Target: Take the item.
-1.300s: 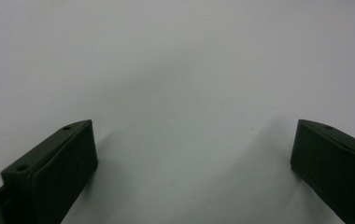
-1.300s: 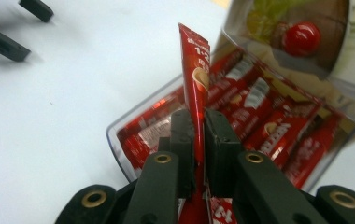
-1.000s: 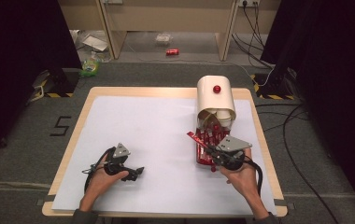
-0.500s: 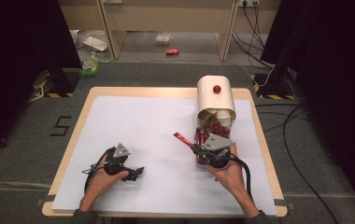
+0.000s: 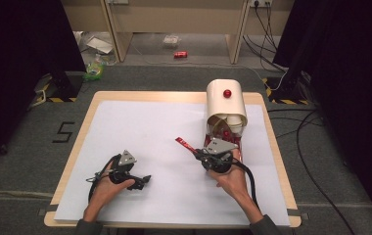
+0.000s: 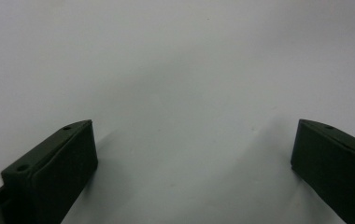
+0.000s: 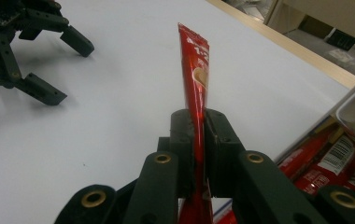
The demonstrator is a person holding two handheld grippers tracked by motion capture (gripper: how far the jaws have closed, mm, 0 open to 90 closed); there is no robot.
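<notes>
Between the pressed-together jaws of the right gripper (image 7: 199, 154) we see a slim red sachet (image 7: 195, 70), pinched near its lower end and standing up and away from the gripper. In the high view the same sachet (image 5: 184, 144) sticks out to the left of that gripper (image 5: 197, 152), over the white sheet (image 5: 164, 122) and clear of the container it came from.

A second ago the sachet was hardly apart from the heap of red packets (image 5: 218, 137) at the mouth of the tipped cream bin (image 5: 225, 100). Since then the right hand (image 5: 225, 174) has drawn it leftward, out of the pile, with the grip unchanged. We judge that the extraction is done: one sachet is singled out, and what remains is to carry it to its place on the sheet and let go.

The left gripper (image 5: 142, 180) has not moved; it rests low over the sheet near the front left of the table (image 5: 86, 122), its jaws spread wide with nothing between them, as the left gripper view confirms (image 6: 194, 158). It shows again in the right gripper view, at the upper left (image 7: 54, 65).
</notes>
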